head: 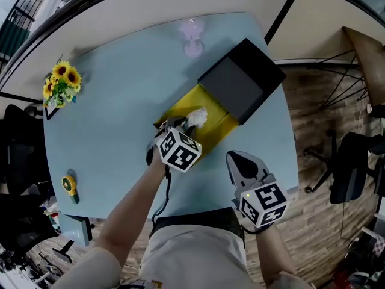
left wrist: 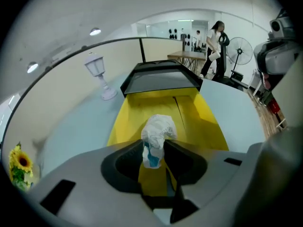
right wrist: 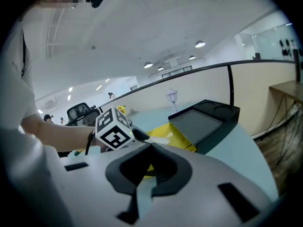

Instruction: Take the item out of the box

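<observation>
An open yellow box [head: 215, 132] with its black lid [head: 242, 79] folded back lies on the light blue table [head: 114, 131]. My left gripper [head: 190, 121] reaches into the box and is shut on a crumpled white item with blue print [head: 198, 117]. In the left gripper view the white item [left wrist: 159, 128] is pinched between the jaws [left wrist: 153, 151] just above the yellow box floor [left wrist: 208, 119]. My right gripper [head: 240, 160] hovers near the table's front edge, right of the box, shut with nothing in it. In the right gripper view it [right wrist: 150, 148] points toward the box [right wrist: 176, 136].
A small white lamp ornament [head: 192, 38] stands at the table's far edge. Sunflowers [head: 61, 84] sit at the left edge, and a yellow tape measure [head: 70, 186] at the near left corner. Office chairs [head: 352, 161] stand on the wooden floor to the right. A person [left wrist: 215, 46] stands far behind.
</observation>
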`<control>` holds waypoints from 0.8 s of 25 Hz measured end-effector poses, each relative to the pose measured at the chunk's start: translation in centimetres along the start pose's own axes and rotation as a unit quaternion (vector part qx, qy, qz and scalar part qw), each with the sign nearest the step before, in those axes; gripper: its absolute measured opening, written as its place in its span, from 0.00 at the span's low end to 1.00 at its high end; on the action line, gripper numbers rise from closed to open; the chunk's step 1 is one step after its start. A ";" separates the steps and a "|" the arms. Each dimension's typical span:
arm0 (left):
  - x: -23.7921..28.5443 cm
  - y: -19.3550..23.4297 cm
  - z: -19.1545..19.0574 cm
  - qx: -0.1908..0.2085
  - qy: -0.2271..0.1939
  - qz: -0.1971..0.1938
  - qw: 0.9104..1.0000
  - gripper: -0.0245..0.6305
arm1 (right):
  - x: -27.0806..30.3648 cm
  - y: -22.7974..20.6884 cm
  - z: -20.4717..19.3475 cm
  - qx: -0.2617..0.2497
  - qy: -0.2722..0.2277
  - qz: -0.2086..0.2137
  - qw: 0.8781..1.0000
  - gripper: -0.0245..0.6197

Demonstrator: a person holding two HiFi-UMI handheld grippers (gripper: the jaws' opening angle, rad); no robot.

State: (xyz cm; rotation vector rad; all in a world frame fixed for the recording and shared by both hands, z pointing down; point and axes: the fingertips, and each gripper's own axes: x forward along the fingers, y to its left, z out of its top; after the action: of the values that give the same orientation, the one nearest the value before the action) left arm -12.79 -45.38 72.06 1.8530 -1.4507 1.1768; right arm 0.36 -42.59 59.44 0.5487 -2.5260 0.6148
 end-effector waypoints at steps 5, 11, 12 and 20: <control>-1.8 0.1 0.1 -0.026 -0.012 -0.004 1.000 0.19 | -0.9 0.7 1.1 -0.006 -0.005 -0.001 1.000 0.05; -7.0 1.0 1.4 -0.037 -0.039 0.019 0.998 0.16 | -4.1 2.8 5.3 -0.010 -0.039 0.006 0.999 0.05; -8.1 1.5 2.1 -0.037 -0.049 0.026 0.998 0.16 | -4.7 3.1 6.2 -0.012 -0.048 0.008 0.999 0.05; -18.2 3.5 5.9 -0.041 -0.128 0.060 0.989 0.15 | -9.7 6.4 12.7 -0.047 -0.113 0.002 0.992 0.04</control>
State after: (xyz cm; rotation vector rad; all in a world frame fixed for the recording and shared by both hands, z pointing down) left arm -15.21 -41.98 53.09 1.9384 -1.7444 0.9418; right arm 0.59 -41.29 42.26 0.6077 -2.7522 0.4540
